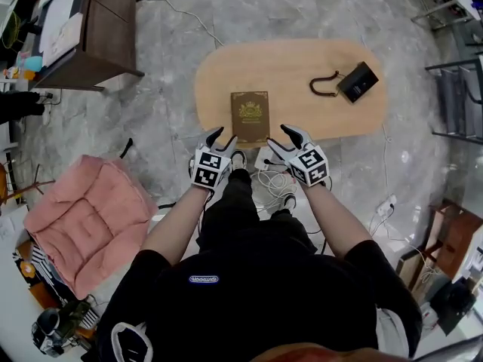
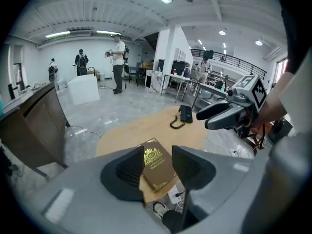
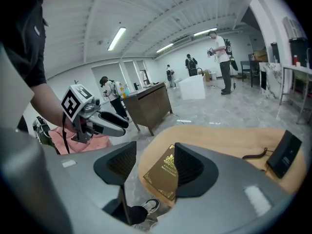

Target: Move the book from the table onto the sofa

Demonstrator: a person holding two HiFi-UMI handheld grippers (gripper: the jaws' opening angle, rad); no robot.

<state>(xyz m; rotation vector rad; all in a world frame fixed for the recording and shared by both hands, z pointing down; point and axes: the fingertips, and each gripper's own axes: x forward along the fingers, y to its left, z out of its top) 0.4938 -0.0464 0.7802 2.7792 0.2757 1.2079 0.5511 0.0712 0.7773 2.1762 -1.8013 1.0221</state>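
Observation:
A brown book (image 1: pixel 250 117) with a gold emblem lies flat at the near edge of the oval wooden table (image 1: pixel 294 66). My left gripper (image 1: pixel 220 136) hovers open just short of the book's near left corner. My right gripper (image 1: pixel 282 135) hovers open by its near right corner. Neither touches it. The left gripper view frames the book (image 2: pixel 157 165) between the open jaws of the left gripper (image 2: pixel 157 167), well beyond them. In the right gripper view the book (image 3: pixel 164 173) also lies past the open jaws of the right gripper (image 3: pixel 155 165). A pink sofa cushion (image 1: pixel 87 221) sits on the floor at my left.
A black box with a curled strap (image 1: pixel 355 81) rests on the table's far right. A dark wooden cabinet (image 1: pixel 90 29) stands at the far left. Cables and a power strip (image 1: pixel 385 206) trail on the marble floor under the table's near edge. People stand far off in the room (image 2: pixel 118 62).

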